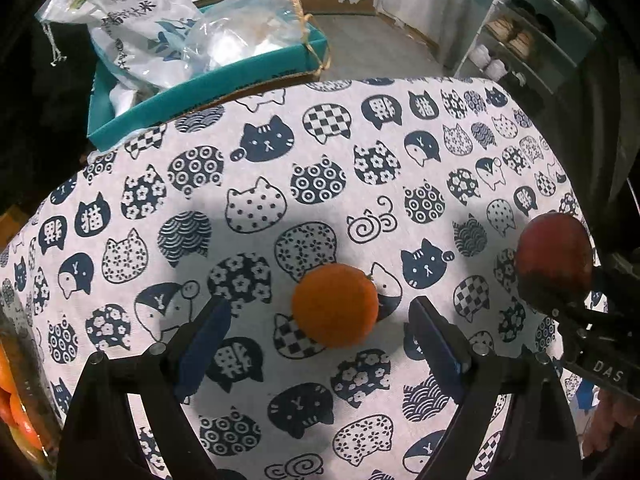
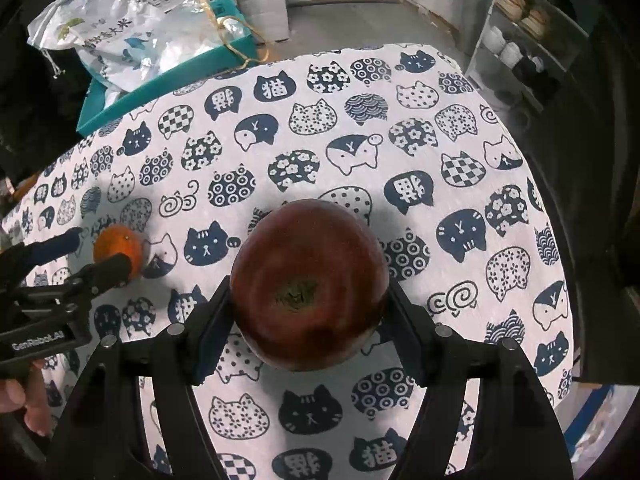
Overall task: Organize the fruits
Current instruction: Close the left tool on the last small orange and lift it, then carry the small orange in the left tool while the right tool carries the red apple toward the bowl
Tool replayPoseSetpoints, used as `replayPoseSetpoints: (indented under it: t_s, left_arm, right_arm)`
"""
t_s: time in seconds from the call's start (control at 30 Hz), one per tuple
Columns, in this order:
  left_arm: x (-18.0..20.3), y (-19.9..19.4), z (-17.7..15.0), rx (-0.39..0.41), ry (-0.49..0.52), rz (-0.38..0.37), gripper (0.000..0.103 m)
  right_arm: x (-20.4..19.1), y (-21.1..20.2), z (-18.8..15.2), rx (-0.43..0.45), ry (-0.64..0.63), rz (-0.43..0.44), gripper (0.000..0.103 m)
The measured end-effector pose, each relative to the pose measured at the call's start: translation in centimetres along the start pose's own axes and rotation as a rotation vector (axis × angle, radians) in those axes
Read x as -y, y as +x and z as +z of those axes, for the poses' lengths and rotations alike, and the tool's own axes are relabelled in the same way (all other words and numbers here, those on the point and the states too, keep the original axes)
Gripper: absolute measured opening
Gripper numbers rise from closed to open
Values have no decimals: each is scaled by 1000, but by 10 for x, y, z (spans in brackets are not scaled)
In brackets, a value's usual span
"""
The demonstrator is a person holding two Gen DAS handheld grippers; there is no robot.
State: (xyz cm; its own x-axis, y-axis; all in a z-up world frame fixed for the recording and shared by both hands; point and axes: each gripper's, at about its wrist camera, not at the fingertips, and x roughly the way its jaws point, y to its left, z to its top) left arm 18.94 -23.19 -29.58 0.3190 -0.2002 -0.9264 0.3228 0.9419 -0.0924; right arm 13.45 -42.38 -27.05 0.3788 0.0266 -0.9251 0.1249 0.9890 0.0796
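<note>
**peelz:** Apple (image 2: 308, 284) is the landmark: dark red, clamped between the two pads of the right gripper (image 2: 308, 312), stem pit facing the camera, held just above the cat-print tablecloth (image 2: 460, 128).

**rigwatch:** And the orange (image 1: 335, 305)?

**peelz:** Left of the apple, sitting on the cloth. The left gripper (image 1: 320, 316) is spread wide with the orange between its fingertips, a bit nearer the right pad, not touching either as far as I can tell. Round, so no long axis to worry about.

**rigwatch:** So left just closes?

**peelz:** My guess, yeah. Farther back and left of the apple there's a teal box (image 2: 168, 84) with plastic bags (image 2: 120, 36).
</note>
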Motion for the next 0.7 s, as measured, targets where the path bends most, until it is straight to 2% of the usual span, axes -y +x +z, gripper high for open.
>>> replayPoseSetpoints:
  t_s: [0.07,0.13,0.2,0.27,0.3,0.33,0.7]
  left_arm:
    - [2,3,-1,-6,2,-7,87]
    - [5,6,-2,-12,3,-9,76]
    - [7,9,-3,-25,10,-11,71]
    - [9,12,-4,-35,12,-8,61]
    - [10,13,-5,-34,13,-3,50]
    - [10,12,-5,-32,13,5,48]
    - [-6,-17,-9,42,-37,15,46]
  right_arm:
    - [-1,-1,-1,-1,-3,3,71]
    - [-3,-1,-1,0,-10,7,71]
    - [-6,-2,-2,1,-18,9,71]
    - [-10,-4,-2,4,-33,11,71]
    - [-12,-4,-2,6,-40,11,71]
    - [-13,-5,-1,7,-46,10,71]
    - [-27,-29,2,57,-95,0,71]
